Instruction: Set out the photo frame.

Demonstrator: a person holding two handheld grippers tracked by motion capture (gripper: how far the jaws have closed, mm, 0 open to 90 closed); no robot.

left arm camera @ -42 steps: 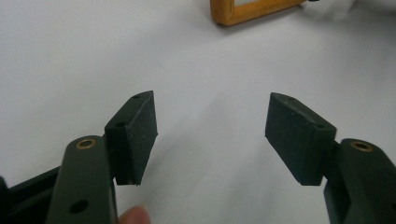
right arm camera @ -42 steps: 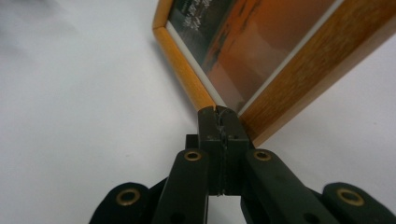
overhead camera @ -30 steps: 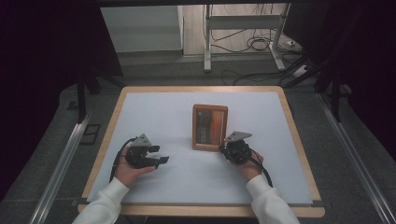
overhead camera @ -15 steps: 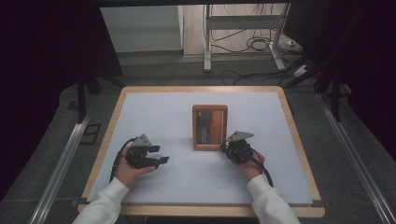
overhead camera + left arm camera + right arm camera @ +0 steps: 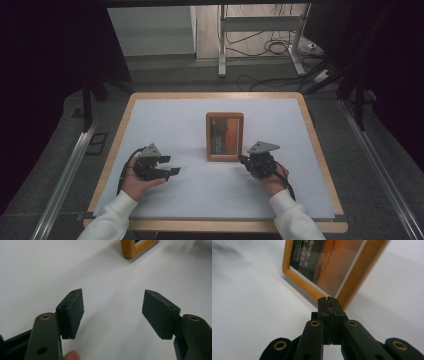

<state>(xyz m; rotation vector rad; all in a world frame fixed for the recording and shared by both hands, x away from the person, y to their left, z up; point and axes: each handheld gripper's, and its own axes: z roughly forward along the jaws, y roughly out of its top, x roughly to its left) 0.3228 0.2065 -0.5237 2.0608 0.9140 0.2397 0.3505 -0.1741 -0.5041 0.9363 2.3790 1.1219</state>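
Person at the near edge of the desk [image 5: 150, 115], white sleeves, a pair of tongs in each hand. Wooden picture frame [image 5: 225, 136] lies flat near the middle of the white desk top, a bit toward the near side, long side running away from the person; dark and orange print under the glass, some lettering too small to read. Right tongs [image 5: 242, 159] sit low over the desk at the frame's near right corner, hand [image 5: 270, 181] cupped under the body from behind, forearm coming in from the bottom edge at a slant, grey three-cornered plate on top. In the right gripper view the right tongs [image 5: 328, 300] are clenched, jaws pressed together with nothing between them, tips right at the frame's [image 5: 352, 272] wooden corner; touching or just short, cannot tell. Left tongs [image 5: 172, 171] are well apart from the frame, out on the bare desk to its left, pointing across toward the right side; left hand [image 5: 136, 184] grips the body from below, cable looping back by the wrist. In the left gripper view the left tongs [image 5: 113, 310] are released, jaws spread wide over plain white desk [image 5: 50, 270], nothing between, a corner of the frame [image 5: 128, 248] far ahead at top. A fingertip [image 5: 72, 355] shows at the bottom by the left jaw.
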